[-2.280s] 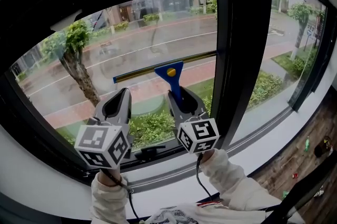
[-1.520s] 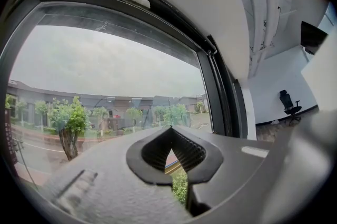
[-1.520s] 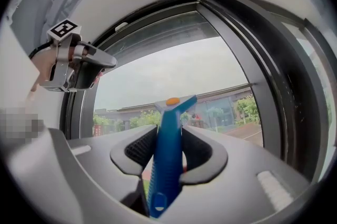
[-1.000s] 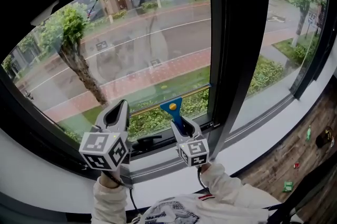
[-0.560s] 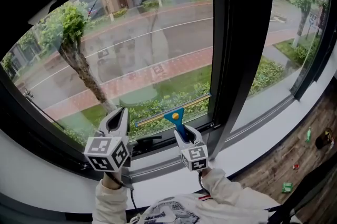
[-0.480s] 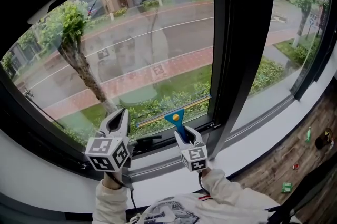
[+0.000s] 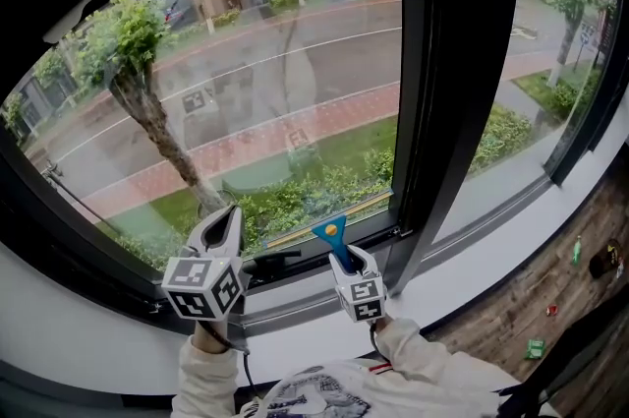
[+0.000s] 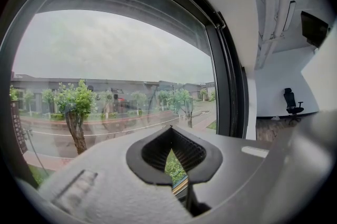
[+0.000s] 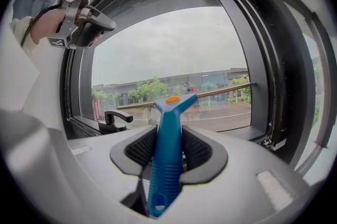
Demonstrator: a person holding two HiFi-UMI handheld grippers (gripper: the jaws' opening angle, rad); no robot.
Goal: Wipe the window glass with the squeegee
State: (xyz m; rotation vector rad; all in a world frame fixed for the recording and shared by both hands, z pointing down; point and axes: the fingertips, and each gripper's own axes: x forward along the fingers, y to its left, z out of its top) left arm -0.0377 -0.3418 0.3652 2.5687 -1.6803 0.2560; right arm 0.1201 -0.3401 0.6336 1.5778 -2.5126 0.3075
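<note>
The squeegee has a blue handle (image 7: 333, 240) with an orange dot and a long thin blade (image 7: 324, 218). The blade lies against the window glass (image 7: 275, 91) just above the bottom frame. My right gripper (image 7: 346, 259) is shut on the handle, which stands up between the pads (image 9: 196, 150) as the squeegee (image 9: 166, 159) rises to the blade (image 9: 216, 92). My left gripper (image 7: 224, 221) hangs to the left of the squeegee, jaws together and holding nothing. In its own view the left gripper (image 8: 170, 131) points at the glass. It also shows as the left gripper (image 9: 102, 21) high on the left.
A black window latch (image 7: 267, 260) sits on the bottom frame between the two grippers, the same latch (image 9: 116, 116) low left. A wide dark mullion (image 7: 457, 62) stands right of the squeegee. A white sill (image 7: 472, 244) runs below, with wooden floor (image 7: 560, 298) at right.
The right gripper has drawn the squeegee down the glass, from mid-pane to just above the bottom frame. The left gripper has also sunk a little, still shut.
</note>
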